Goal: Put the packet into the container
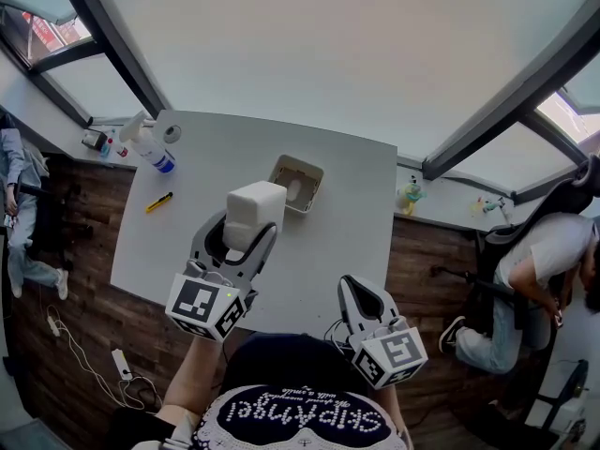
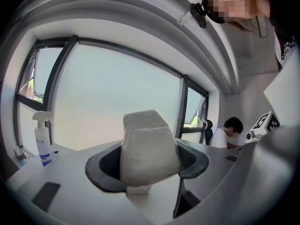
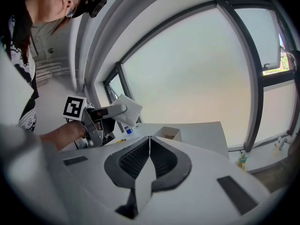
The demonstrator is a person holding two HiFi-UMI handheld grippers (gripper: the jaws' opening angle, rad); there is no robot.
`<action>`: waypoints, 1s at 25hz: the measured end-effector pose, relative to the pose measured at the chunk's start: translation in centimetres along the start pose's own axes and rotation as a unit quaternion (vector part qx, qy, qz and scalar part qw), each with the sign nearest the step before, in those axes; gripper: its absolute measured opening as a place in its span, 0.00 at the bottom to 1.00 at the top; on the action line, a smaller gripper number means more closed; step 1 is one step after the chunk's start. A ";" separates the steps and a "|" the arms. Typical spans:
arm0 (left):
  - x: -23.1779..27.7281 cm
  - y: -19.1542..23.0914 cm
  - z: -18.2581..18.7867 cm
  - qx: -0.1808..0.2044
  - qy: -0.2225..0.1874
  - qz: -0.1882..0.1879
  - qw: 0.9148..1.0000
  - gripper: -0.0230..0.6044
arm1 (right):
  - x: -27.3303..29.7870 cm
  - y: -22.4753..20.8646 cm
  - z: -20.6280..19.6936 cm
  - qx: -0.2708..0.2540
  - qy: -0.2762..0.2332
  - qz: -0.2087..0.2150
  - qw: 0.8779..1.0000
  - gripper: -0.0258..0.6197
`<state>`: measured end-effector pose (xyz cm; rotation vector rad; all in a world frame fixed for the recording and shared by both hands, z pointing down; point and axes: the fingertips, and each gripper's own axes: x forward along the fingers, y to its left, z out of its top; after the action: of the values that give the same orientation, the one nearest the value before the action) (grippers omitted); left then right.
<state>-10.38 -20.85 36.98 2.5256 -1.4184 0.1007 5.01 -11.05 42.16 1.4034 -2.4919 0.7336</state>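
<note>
My left gripper [image 1: 246, 228] is shut on a white soft packet [image 1: 254, 210], lifted above the white table [image 1: 187, 242]. In the left gripper view the packet [image 2: 149, 146] fills the space between the dark jaws. A beige open container [image 1: 296, 183] stands on the table just beyond and right of the packet; it shows small in the right gripper view [image 3: 168, 134]. My right gripper [image 1: 361, 301] hangs near the table's front edge, shut with nothing in it; its jaws meet in the right gripper view [image 3: 150, 146]. That view also catches the left gripper [image 3: 105, 116] with the packet [image 3: 125, 109].
A spray bottle [image 1: 147, 145] with a blue band, a tape roll [image 1: 172, 133] and a yellow marker [image 1: 158, 202] lie at the table's far left. Seated people are at the far left [image 1: 13, 195] and far right [image 1: 534, 270]. Large windows rise behind the table.
</note>
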 end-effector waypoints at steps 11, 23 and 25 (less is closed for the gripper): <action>5.0 1.2 -0.3 0.000 0.013 -0.013 1.000 0.49 | 0.6 -0.3 -0.2 0.009 0.010 -0.002 1.000 0.06; 10.5 2.8 -3.3 -0.016 0.049 -0.020 0.998 0.49 | 1.3 -1.1 -0.7 0.029 0.020 -0.007 0.999 0.06; 11.1 3.1 -3.7 -0.016 0.053 -0.017 0.998 0.49 | 1.3 -1.2 -0.8 0.029 0.020 -0.005 0.999 0.06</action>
<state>-6.97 -30.68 43.05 2.4786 -1.3262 0.2003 5.27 -12.19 43.75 1.4046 -2.4503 0.8296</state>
